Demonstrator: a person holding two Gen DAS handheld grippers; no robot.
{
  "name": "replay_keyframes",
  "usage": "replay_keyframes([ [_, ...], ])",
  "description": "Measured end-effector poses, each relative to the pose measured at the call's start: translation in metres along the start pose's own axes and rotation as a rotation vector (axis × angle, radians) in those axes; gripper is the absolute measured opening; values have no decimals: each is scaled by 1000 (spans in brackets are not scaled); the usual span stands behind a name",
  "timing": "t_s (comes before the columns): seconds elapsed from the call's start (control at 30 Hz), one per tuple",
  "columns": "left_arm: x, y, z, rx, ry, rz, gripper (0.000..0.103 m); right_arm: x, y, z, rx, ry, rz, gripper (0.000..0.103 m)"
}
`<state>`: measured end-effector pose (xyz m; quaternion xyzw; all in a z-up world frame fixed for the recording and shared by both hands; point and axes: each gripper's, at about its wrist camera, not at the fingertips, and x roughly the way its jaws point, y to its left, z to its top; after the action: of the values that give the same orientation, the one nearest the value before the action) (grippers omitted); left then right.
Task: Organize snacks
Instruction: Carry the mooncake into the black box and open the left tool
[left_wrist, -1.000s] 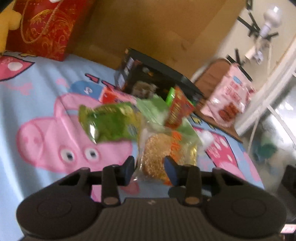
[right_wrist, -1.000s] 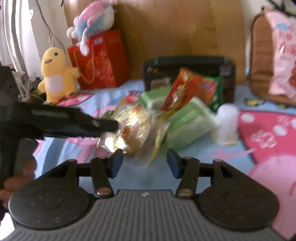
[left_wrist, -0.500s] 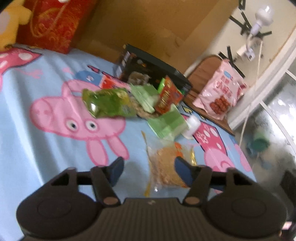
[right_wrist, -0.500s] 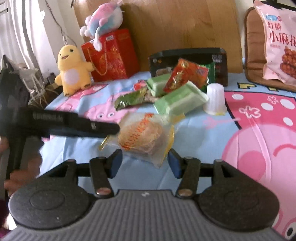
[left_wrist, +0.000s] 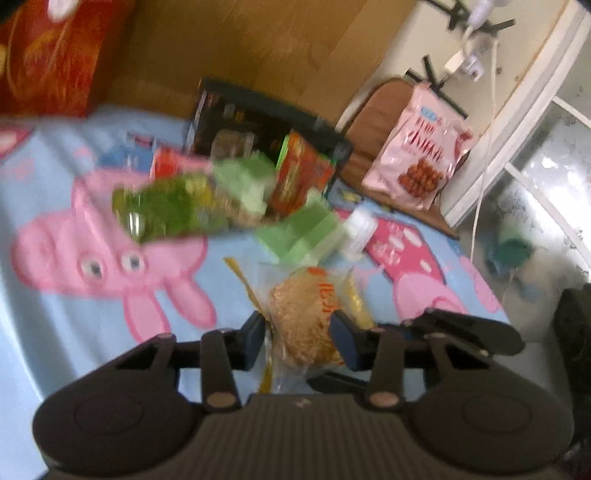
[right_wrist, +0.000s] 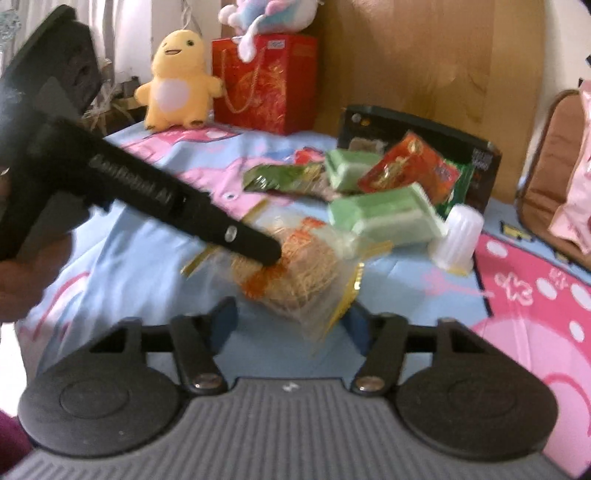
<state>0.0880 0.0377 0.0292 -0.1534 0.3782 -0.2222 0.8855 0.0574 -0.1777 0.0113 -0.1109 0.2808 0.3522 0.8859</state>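
Note:
A clear bag with a round golden rice cake (left_wrist: 306, 325) (right_wrist: 295, 269) sits between the fingers of my left gripper (left_wrist: 298, 338), which is shut on it. In the right wrist view the left gripper's finger (right_wrist: 207, 218) reaches onto the bag, held a little above the blue Peppa Pig sheet (right_wrist: 129, 236). My right gripper (right_wrist: 291, 325) is open, its jaws just below and either side of the bag. Behind lie a dark green packet (right_wrist: 280, 177), two pale green boxes (right_wrist: 384, 214), a red packet (right_wrist: 410, 170) and a black box (right_wrist: 417, 147).
A white cup (right_wrist: 458, 236) stands upside down beside the green boxes. A yellow plush (right_wrist: 177, 74) and a red gift bag (right_wrist: 266, 77) stand at the back. A pink snack bag (left_wrist: 417, 162) leans on a brown chair off the bed's right edge.
My left gripper opened and let the rice cake bag down on the sheet, then closed on it again and lifted it. My right gripper came in closer under the bag.

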Motion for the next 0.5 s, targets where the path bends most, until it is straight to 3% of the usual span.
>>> replay_keyframes([
  [0.1, -16, -7, 29, 36, -69, -12, 40, -11, -3, 19, 28, -68, 32, 50],
  [0.23, -9, -16, 85, 85, -146, -11, 40, -14, -26, 61, 37, -162, 7, 50],
  [0.33, 15, -17, 128, 92, -174, -2, 40, 1, -49, 95, 31, -202, -40, 50],
  [0.5, 73, -8, 181, 75, -178, 22, 42, 46, -96, 138, 32, -179, -93, 50],
])
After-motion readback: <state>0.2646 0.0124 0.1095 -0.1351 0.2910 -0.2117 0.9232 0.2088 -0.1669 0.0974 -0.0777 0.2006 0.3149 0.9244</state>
